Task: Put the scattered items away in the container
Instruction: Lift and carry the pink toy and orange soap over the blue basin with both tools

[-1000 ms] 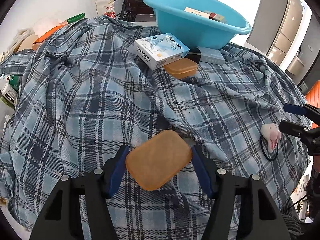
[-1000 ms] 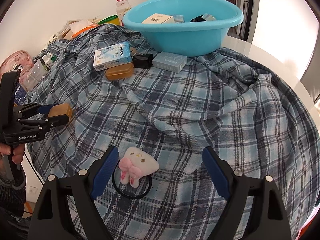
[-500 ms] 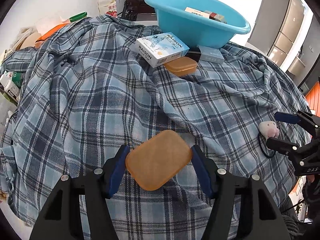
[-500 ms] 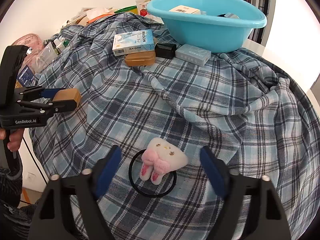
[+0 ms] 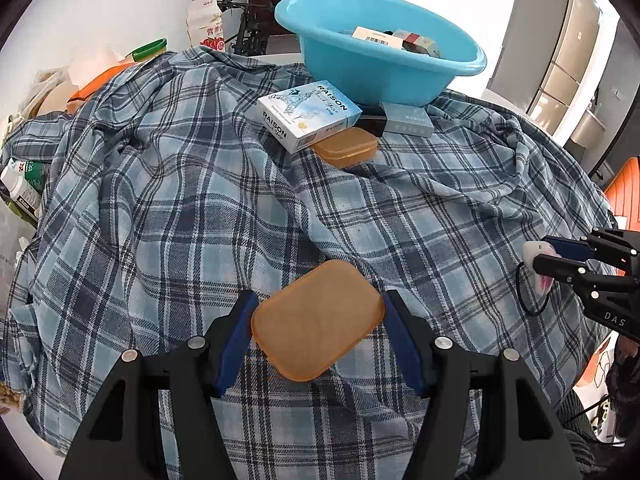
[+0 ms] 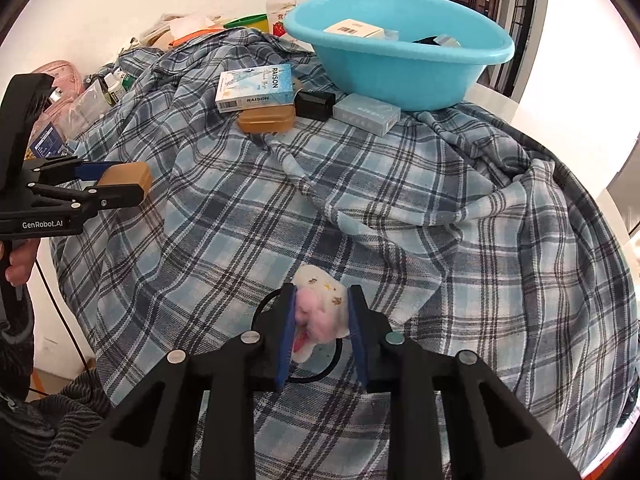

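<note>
My left gripper is shut on a flat amber plastic case, held just above the plaid cloth; from the right wrist view the same case shows at the far left. My right gripper is shut on a white and pink plush hair tie, whose black elastic loop hangs beneath. The blue basin stands at the back with several boxes inside. In front of it lie a white RAISON box, a second amber case, a black item and a grey box.
A blue plaid shirt covers the rounded table. A milk bottle, a green-lidded jar and bags crowd the far left edge. A person's hand holds the left gripper's handle. An orange chair stands at right.
My right gripper's jaws have closed around the plush hair tie, which lay between them on the cloth before. The left gripper holds the amber case as before.
</note>
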`<action>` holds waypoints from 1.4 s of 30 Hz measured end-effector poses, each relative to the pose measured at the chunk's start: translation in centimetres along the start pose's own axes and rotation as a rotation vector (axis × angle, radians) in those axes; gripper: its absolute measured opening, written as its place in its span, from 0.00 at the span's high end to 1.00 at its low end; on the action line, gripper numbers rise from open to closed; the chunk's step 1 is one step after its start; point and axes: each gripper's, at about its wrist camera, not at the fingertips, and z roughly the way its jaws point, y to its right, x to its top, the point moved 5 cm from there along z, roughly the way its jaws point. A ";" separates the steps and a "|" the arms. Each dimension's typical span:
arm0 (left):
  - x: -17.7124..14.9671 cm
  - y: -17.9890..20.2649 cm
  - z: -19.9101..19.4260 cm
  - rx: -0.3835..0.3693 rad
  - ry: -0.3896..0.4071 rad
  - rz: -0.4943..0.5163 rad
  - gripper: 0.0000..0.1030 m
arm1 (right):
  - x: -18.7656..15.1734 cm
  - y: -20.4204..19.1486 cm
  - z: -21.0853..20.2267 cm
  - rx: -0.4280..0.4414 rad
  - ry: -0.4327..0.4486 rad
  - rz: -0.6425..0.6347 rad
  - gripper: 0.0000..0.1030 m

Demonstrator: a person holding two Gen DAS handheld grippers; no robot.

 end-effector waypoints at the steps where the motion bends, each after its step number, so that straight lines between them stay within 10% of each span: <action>1: 0.0 0.1 0.0 0.003 0.001 0.003 0.36 | 0.0 0.2 -0.1 -0.001 0.004 0.007 0.76; 11: 1.4 1.0 -1.5 -0.008 0.054 -0.004 0.36 | 2.0 2.7 -4.2 -0.048 0.151 0.105 0.76; 22: 9.1 3.9 -9.8 0.005 0.330 0.085 0.36 | 7.9 3.6 -15.7 -0.148 0.464 0.090 0.74; 42: 9.9 3.7 -7.7 0.016 0.289 0.062 0.36 | 8.1 4.9 -12.4 -0.109 0.390 0.121 0.73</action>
